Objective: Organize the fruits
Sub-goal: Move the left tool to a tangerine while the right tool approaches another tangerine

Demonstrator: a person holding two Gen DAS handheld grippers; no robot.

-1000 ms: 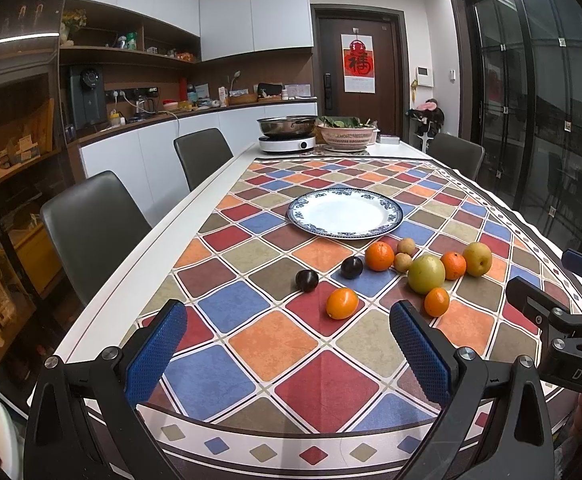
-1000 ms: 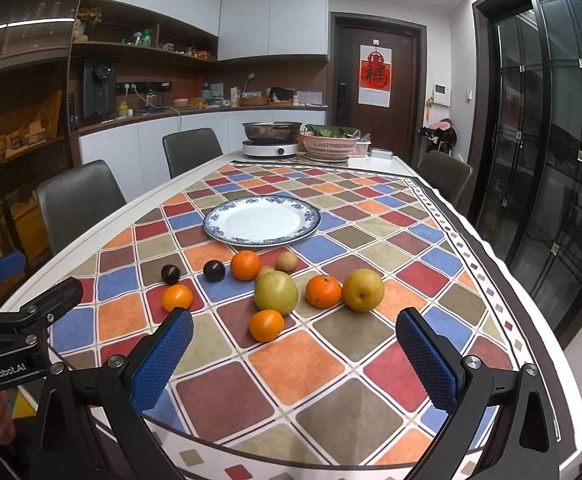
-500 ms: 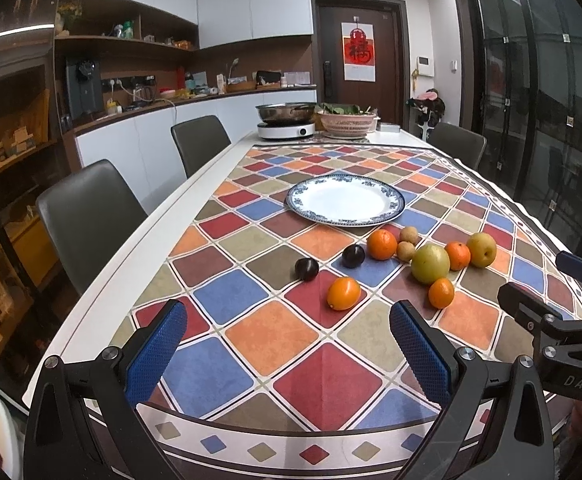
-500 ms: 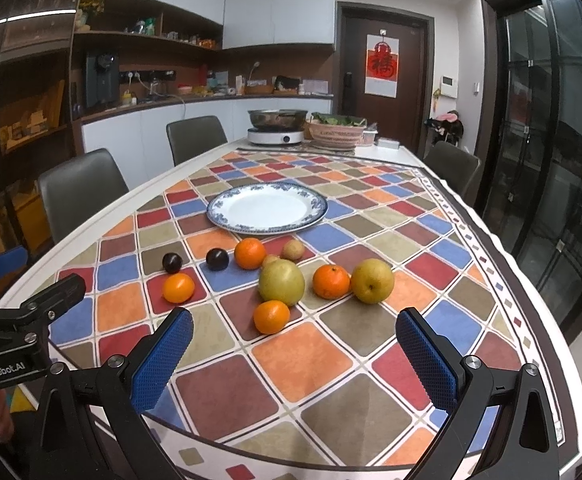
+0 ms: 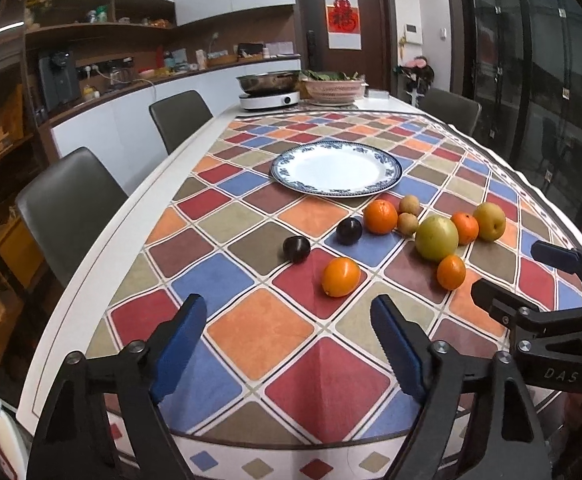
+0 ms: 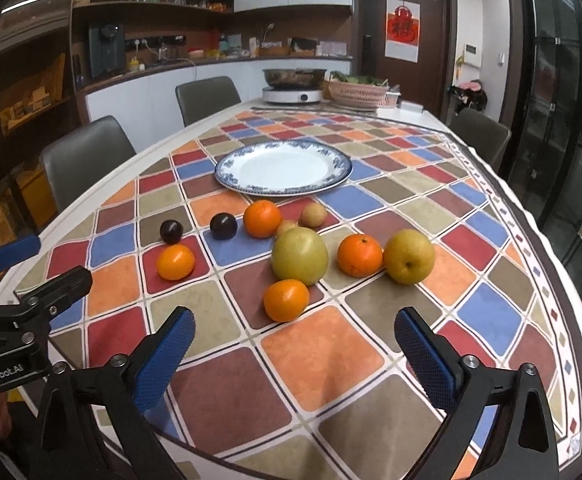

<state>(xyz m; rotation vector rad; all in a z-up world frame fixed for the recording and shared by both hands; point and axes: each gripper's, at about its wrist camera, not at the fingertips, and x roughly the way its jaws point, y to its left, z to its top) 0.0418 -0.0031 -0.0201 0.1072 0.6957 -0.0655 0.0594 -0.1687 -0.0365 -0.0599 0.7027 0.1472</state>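
Long dining table (image 5: 103, 236) under a tablecloth (image 5: 259, 332) of red, blue, orange and olive diamonds. Grey chairs (image 5: 67, 208) along the far-left edge; kitchen counter (image 6: 211, 62) and wooden shelves behind, dark door (image 6: 403, 40) with a red paper hanging, glass doors on the right. At the table's far end, a metal pot (image 6: 294, 76) on a white hot plate, just beside a pink basket (image 6: 357, 94) of greens.

Near the middle of the cloth, an empty white plate (image 6: 227, 170) with a blue rim. Just in front of it, scattered fruit: two dark plums (image 6: 223, 226) side by side, four oranges (image 6: 286, 300), a big green apple (image 6: 299, 255), a yellow pear (image 6: 409, 256) at the right end touching an orange, and two small brown fruits (image 6: 313, 215) close to the plate. All on the cloth, none on the plate.

Left gripper (image 5: 289, 346) spread wide over the near edge of the table, blue pads (image 5: 179, 344) apart, holding and touching nothing, an orange (image 5: 341, 277) ahead between the fingers. Right gripper (image 6: 293, 354) likewise spread wide, pinching nothing, hovering short of the nearest orange. Each gripper visible at the edge of the other's view.
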